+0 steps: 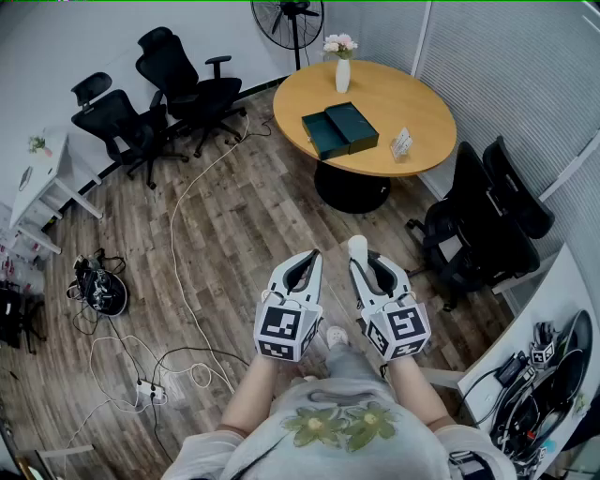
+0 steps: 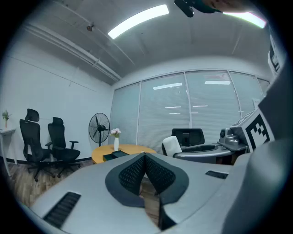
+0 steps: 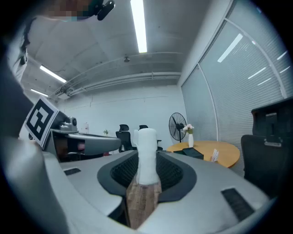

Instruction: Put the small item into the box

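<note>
My right gripper is shut on a small white cylinder-shaped item, which stands up between the pads in the right gripper view. My left gripper is beside it, shut with nothing in it; its pads meet at the tips. Both are held out level over the wood floor, well short of the round wooden table. On that table lies the dark green box, open, its lid beside it. The box also shows far off in the right gripper view.
A white vase with flowers and a small card stand sit on the table. Black office chairs stand at the left back and right of the table. A fan, a floor cable and a power strip are around.
</note>
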Motion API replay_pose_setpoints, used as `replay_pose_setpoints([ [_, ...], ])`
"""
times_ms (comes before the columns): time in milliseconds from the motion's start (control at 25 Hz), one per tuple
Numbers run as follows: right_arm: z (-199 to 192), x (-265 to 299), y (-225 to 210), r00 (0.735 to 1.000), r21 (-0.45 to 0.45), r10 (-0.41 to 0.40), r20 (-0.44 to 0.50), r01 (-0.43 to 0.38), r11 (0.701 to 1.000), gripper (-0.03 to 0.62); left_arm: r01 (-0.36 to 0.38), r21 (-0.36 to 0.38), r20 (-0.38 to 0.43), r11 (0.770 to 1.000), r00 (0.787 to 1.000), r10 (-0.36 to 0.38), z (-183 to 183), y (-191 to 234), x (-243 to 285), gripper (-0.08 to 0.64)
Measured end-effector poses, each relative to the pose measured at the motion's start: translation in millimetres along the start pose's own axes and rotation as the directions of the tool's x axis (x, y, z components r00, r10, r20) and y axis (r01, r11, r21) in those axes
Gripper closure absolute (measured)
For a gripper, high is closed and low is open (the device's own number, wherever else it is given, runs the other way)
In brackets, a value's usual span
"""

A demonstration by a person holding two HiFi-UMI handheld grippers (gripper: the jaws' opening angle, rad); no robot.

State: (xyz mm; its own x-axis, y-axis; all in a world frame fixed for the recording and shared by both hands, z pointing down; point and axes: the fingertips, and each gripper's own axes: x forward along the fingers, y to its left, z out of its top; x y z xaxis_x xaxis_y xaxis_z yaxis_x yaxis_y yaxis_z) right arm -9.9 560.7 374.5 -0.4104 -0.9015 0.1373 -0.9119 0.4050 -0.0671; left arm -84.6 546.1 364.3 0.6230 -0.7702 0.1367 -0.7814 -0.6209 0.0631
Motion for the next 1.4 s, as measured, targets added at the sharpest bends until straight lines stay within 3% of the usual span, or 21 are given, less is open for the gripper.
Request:
replay_pose_setpoints([
  [400,15,55,-79,0.999,-0.025,0.042,0.018,-0.042,0.999,0.463,-0.027,0.023,0.020,0.999,0.999,0.026,14,7,100,0.560],
  [640,18,81,-112,0.997,-0.057,0.070,0.009,-0.070,0.996,0.463,-0.062,0.001,0.011,0.998,0.998,0.062,6,17,138,0.560],
  [840,10,106,-133,0.997,-0.030,0.076,-0.012,-0.077,0.997,0.462,-0.068,-0.012,-0.012,0.998,0.998,0.068,1,31,163,0.560],
  [1080,-17,167,-164,0.992,0.006,0.091,-0.087,-0.090,0.996,0.462,-0.075,-0.019,-0.062,0.997,0.995,0.073,-12,75,218,0.560],
  [1400,-10,270,-215,0.993,0.000,0.068,-0.094,-0.068,0.998,0.462,-0.056,-0.016,-0.070,0.998,0.996,0.055,-7,151,307,0.560],
])
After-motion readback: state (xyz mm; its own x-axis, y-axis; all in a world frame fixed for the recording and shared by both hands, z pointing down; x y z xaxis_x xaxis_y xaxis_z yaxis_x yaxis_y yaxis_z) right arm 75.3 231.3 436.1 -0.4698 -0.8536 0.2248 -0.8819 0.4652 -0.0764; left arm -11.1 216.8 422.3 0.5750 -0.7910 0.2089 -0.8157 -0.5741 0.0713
